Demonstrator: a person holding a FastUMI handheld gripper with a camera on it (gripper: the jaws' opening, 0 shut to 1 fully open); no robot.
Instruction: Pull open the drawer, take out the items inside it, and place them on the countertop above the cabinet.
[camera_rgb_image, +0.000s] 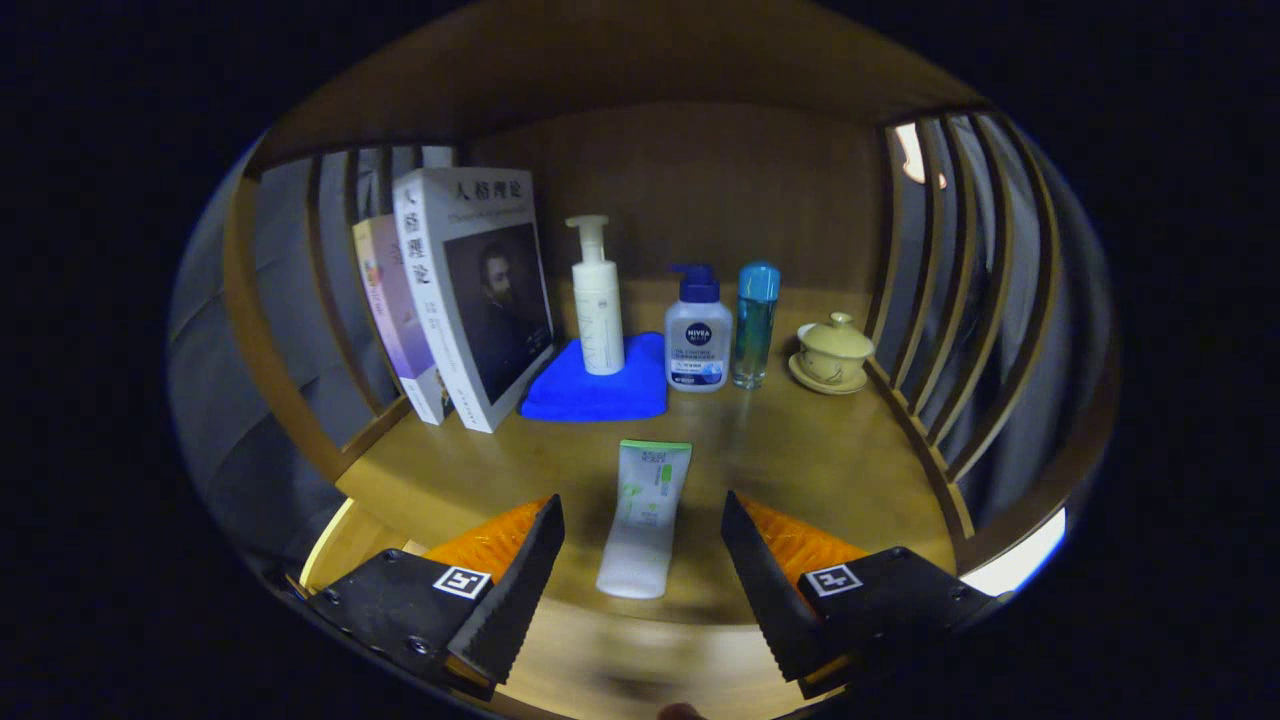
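A white squeeze tube with a green end (643, 518) lies flat on the wooden countertop (810, 455), its cap end toward me. My gripper (640, 560) is open. The tube lies in the gap between the two fingers, which stand apart on either side without touching it. The left fingertip (535, 560) and the right fingertip (748, 560) hover at the counter's front edge. A strip of the open drawer's pale inside (345, 545) shows below the counter at the left.
At the back stand two books (460, 300), a white pump bottle (597, 300) on a folded blue cloth (600, 395), a pump bottle with a dark blue top (697, 335), a slim blue bottle (755, 325) and a lidded cup on a saucer (832, 355). Wooden slats (930, 300) close both sides.
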